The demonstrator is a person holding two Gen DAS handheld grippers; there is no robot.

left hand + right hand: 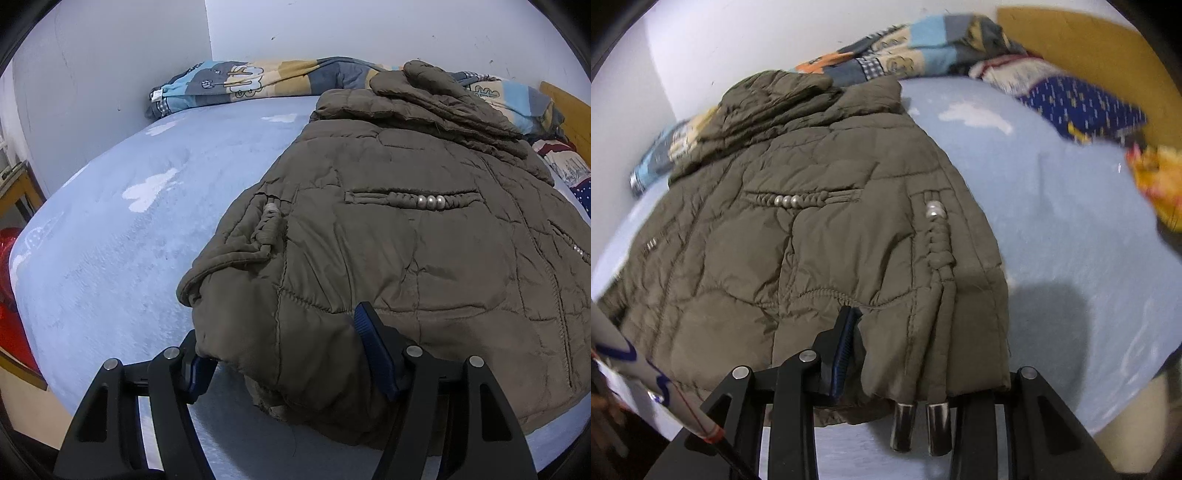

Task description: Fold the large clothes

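A large olive-brown quilted jacket (406,229) lies on the light blue bed (129,229), collar and folded sleeves at the far end. It also shows in the right wrist view (798,229), with pearl trim on the pockets. My left gripper (284,350) stands open around the jacket's near left hem corner, one blue-padded finger (373,347) on top of the fabric. My right gripper (916,354) is at the near right hem corner; one finger (844,343) shows against the fabric and the other is hidden under the hem. Two metal cord ends (919,424) hang from the hem.
A patterned quilt (258,81) is bunched along the wall at the far end. Pillows (1078,99) and a wooden headboard (1108,51) are at the right. A wooden table (14,184) and a red object (11,295) stand left of the bed.
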